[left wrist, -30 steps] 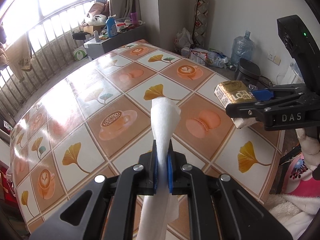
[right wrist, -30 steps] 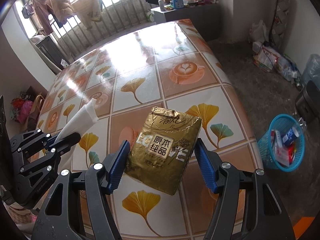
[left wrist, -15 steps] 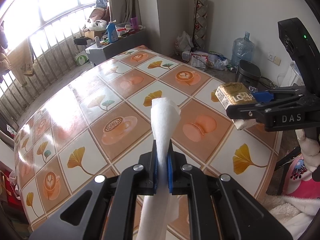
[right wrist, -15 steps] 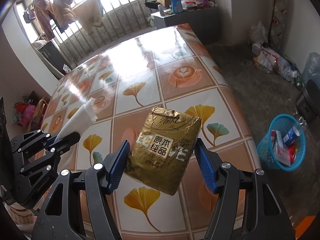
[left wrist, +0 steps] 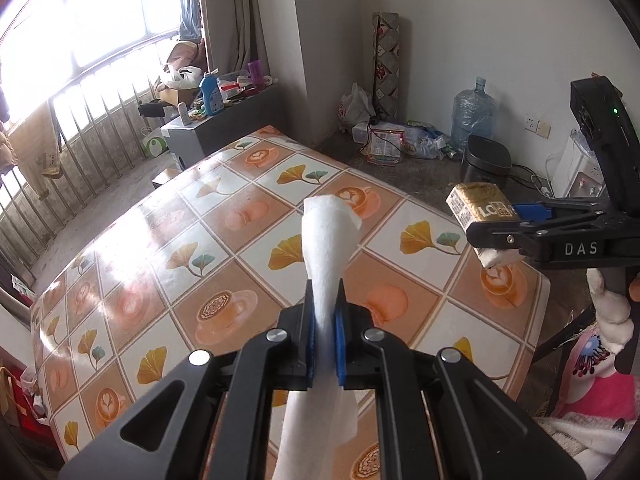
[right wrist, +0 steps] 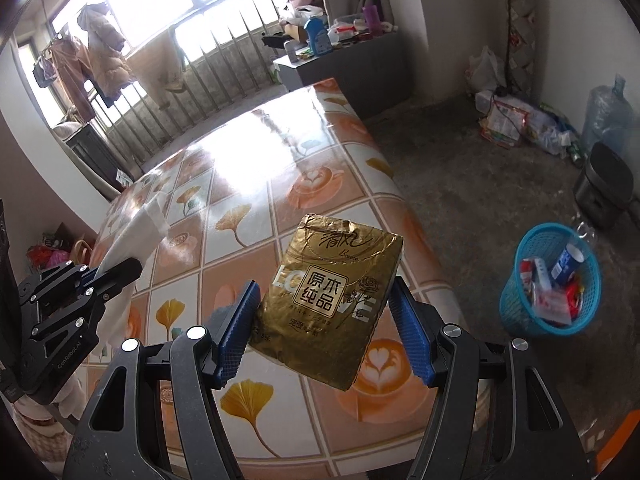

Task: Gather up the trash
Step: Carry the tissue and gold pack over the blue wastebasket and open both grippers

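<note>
My left gripper [left wrist: 324,312] is shut on a white tissue [left wrist: 326,236] that sticks up between its blue pads, held above the patterned table [left wrist: 224,256]. My right gripper [right wrist: 324,316] is shut on a gold tissue packet [right wrist: 332,300] and holds it above the table's right side. The packet also shows in the left wrist view [left wrist: 478,202], at the right. The left gripper and tissue [right wrist: 132,236] show at the left of the right wrist view. A blue mesh trash basket [right wrist: 550,280] with wrappers in it stands on the floor to the right of the table.
A black rice cooker [right wrist: 604,184] and a water jug [right wrist: 608,116] stand near the wall beyond the basket. Bags and litter [right wrist: 516,120] lie on the floor. A grey cabinet [right wrist: 348,64] with bottles stands behind the table by the barred window.
Both grippers have risen and drawn back from the table, still holding their items. The table looks smaller and farther, and more floor and wall show.
</note>
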A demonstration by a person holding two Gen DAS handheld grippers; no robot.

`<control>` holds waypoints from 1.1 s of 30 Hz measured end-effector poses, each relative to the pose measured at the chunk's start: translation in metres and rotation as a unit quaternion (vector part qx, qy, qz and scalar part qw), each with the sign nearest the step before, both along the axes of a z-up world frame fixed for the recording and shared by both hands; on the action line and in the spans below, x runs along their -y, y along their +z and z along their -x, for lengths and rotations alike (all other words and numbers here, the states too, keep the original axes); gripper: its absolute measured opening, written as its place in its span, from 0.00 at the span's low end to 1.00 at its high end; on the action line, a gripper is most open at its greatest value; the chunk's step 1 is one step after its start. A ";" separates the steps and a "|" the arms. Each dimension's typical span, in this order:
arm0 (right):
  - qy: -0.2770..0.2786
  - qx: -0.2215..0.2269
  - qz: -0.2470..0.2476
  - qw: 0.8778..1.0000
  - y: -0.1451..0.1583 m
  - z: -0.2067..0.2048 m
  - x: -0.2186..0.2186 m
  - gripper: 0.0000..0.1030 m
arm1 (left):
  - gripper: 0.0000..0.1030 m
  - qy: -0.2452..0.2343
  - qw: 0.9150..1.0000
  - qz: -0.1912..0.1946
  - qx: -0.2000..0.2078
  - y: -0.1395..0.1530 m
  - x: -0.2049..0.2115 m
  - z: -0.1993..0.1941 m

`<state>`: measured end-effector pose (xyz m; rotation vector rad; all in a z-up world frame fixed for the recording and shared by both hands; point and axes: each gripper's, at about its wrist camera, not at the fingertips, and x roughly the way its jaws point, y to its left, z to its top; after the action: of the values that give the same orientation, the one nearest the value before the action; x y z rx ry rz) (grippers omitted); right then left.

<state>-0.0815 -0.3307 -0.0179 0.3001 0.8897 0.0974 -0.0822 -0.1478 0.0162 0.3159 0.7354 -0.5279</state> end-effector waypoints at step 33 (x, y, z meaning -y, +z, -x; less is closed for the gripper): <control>-0.437 -0.002 -0.233 0.869 -0.117 0.040 0.318 0.71 | 0.54 -0.238 0.938 0.108 -0.228 -0.059 0.412 -0.126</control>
<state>-0.1212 -0.6482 -0.1346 1.1331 0.6538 -0.5420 0.0436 -0.5601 -0.0424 0.1633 1.0453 -1.1604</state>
